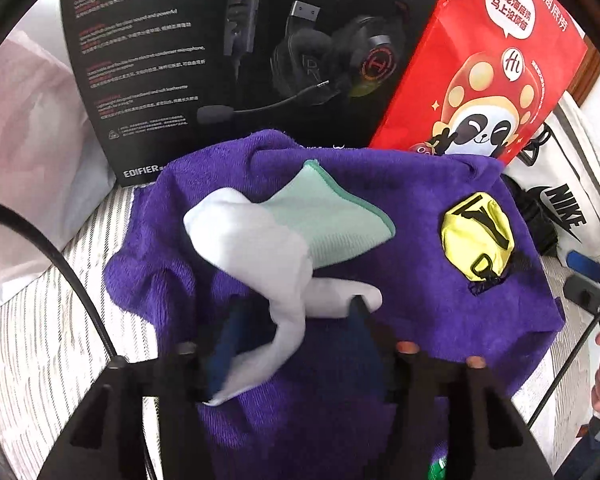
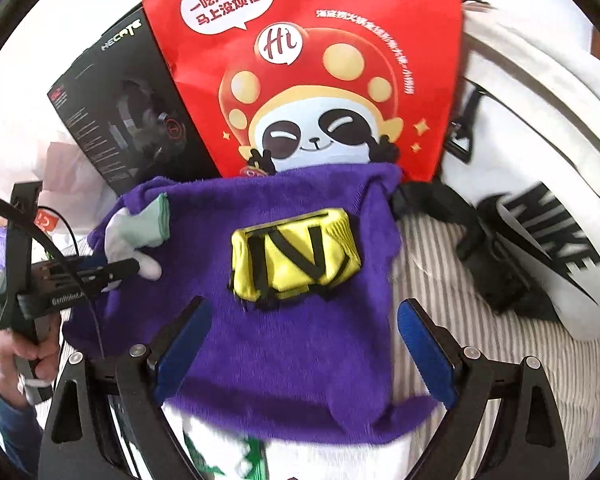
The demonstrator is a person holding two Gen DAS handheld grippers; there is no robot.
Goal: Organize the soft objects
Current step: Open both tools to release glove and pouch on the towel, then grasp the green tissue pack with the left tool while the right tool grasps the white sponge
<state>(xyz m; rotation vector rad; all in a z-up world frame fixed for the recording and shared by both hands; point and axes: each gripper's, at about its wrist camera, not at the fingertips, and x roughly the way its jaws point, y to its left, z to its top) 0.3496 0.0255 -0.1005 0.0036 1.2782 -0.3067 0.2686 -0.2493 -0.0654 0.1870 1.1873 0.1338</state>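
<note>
One purple towel [image 1: 380, 320] lies spread over the striped bedding [image 1: 60, 320], and three small soft things sit on it: one white sock [image 1: 256, 256], one mint-green cloth [image 1: 332, 220] and one yellow pouch [image 1: 478, 236] with black straps. The sock lies partly over the green cloth on the towel's left part; the pouch sits apart from them, nearer the towel's middle and right.

Behind the towel stand one black headset box [image 1: 180, 60] and one red paper bag [image 1: 492, 72] printed with a panda. One white bag [image 2: 548, 200] with black lettering lies to the right.

There are two grippers. The left gripper [image 1: 294, 320] points down at the sock with its blue fingers [image 1: 228, 340] parted; the sock's loose end lies between them, draped along the left finger, and I see no pinch on it. The right gripper [image 2: 304, 344] hovers above the towel's near part with its jaws spread wide and nothing between them, the pouch just ahead of its tips.

The left wrist view alone shows the sock's full length and the green cloth's darker edging. The right wrist view alone shows the left gripper from the side, with a hand [image 2: 16, 356] around its handle, the pouch's strap pattern square on, and a white-and-green fabric [image 2: 228, 456] peeking out under the towel's near edge.
</note>
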